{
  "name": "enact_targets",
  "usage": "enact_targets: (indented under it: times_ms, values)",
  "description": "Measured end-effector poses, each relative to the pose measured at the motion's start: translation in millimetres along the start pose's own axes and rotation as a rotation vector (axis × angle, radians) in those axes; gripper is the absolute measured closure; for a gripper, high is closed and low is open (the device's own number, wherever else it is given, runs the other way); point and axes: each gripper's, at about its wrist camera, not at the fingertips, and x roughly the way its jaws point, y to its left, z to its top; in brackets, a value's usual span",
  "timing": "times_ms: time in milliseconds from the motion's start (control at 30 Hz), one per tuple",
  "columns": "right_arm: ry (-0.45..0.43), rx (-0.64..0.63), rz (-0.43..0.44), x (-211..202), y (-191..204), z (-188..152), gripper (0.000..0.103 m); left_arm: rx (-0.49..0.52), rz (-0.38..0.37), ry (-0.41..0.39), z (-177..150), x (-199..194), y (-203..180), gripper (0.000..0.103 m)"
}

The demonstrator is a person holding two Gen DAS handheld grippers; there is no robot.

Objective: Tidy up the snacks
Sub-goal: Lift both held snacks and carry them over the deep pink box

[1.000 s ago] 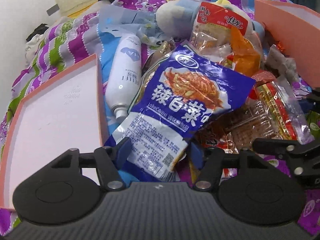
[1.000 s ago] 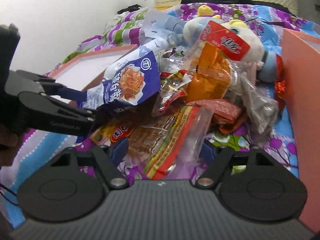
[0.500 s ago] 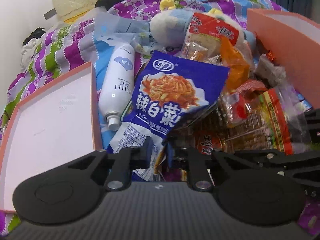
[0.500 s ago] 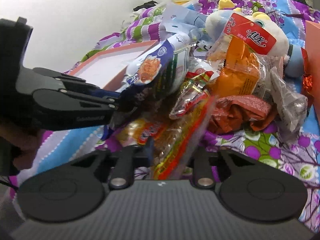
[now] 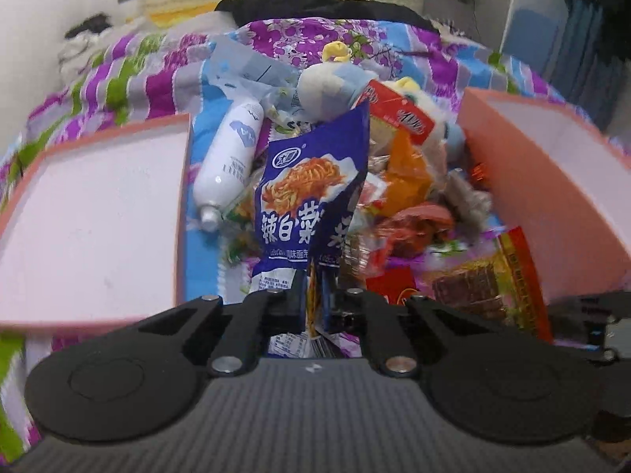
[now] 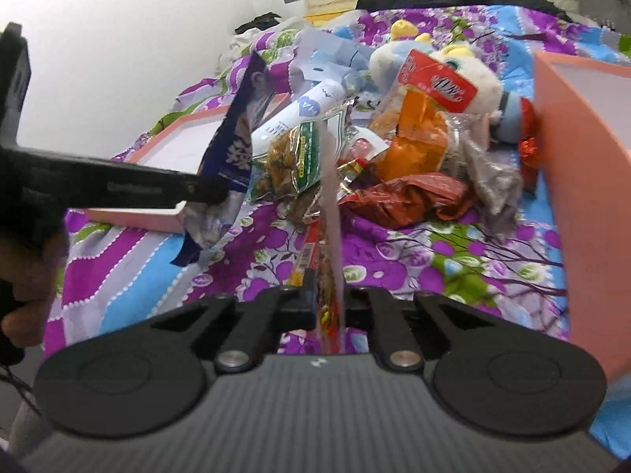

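Observation:
My left gripper (image 5: 313, 303) is shut on the lower edge of a blue noodle-snack packet (image 5: 311, 197), which stands upright above the bedspread. In the right wrist view the same packet (image 6: 240, 146) hangs from the left gripper (image 6: 219, 193) at the left. My right gripper (image 6: 329, 303) is shut on a clear packet with a red and yellow edge (image 6: 331, 205), seen edge-on and lifted; that packet also shows in the left wrist view (image 5: 493, 280). Behind lies the snack pile: an orange packet (image 6: 418, 146), a crumpled red packet (image 6: 406, 197) and a green packet (image 6: 305, 157).
A pink box lid (image 5: 90, 213) lies open on the left and a pink box (image 5: 552, 181) stands on the right. A white bottle (image 5: 230, 157) and a plush toy (image 5: 335, 79) lie among the snacks on the flowered bedspread (image 6: 434, 260). A person's hand (image 6: 27, 276) holds the left gripper.
Both grippers went from open to shut on their packets. Each then rose, so the blue packet now stands upright and the clear packet hangs edge-on.

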Motion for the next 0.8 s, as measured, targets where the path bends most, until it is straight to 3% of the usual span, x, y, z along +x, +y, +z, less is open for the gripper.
enact_targets:
  times_ms: [233, 633, 800]
  values:
    - [-0.044, 0.001, -0.075, -45.9, 1.9, -4.4, 0.094, -0.121, -0.033, -0.011, -20.2, -47.0, -13.3, 0.095]
    - [-0.084, 0.005, -0.185, -100.1, 0.9, -9.4, 0.093, -0.167, -0.097, 0.007, -49.5, -93.5, -57.4, 0.095]
    - [-0.116, 0.019, -0.209, -114.6, -4.0, -3.6, 0.093, -0.180, -0.118, 0.001, -43.0, -102.1, -64.0, 0.095]
